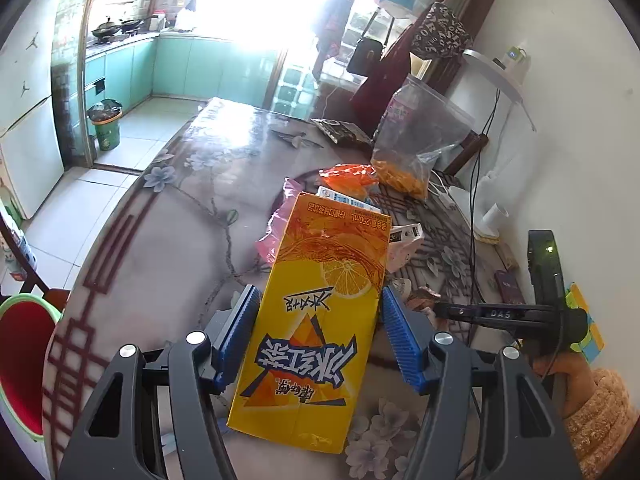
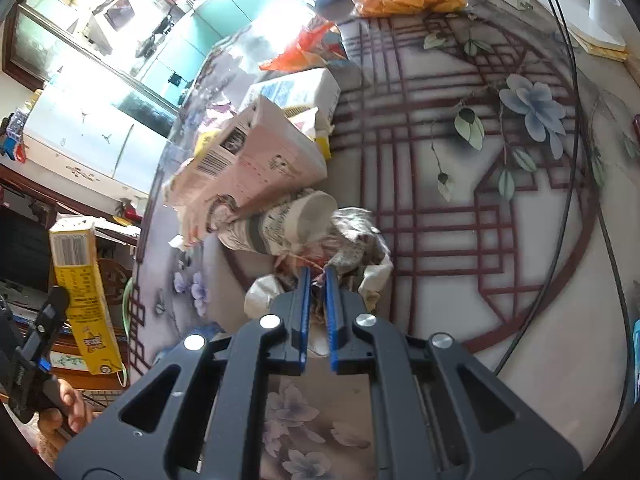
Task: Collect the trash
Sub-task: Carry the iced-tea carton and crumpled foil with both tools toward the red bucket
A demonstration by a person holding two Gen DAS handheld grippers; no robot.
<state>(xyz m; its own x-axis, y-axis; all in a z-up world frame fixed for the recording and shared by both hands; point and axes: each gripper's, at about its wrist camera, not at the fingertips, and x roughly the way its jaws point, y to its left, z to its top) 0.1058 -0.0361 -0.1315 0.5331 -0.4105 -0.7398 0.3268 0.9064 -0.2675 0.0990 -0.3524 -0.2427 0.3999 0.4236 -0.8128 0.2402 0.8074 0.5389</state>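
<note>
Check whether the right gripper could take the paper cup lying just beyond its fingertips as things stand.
Probably not yet. The right gripper is shut on a crumpled wrapper, so its jaws are occupied. The paper cup lies just beyond, partly under a pink carton; its open end looks clear.

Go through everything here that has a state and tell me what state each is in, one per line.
left gripper: shut on the yellow drink carton, lifted off the table
yellow drink carton: held, clear of the pile
right gripper: shut on the crumpled paper
crumpled paper: pinched, resting on the table
paper cup: lying on its side
pink carton: tipped over on the pile
clear bag of orange snacks: standing, top closed
</note>
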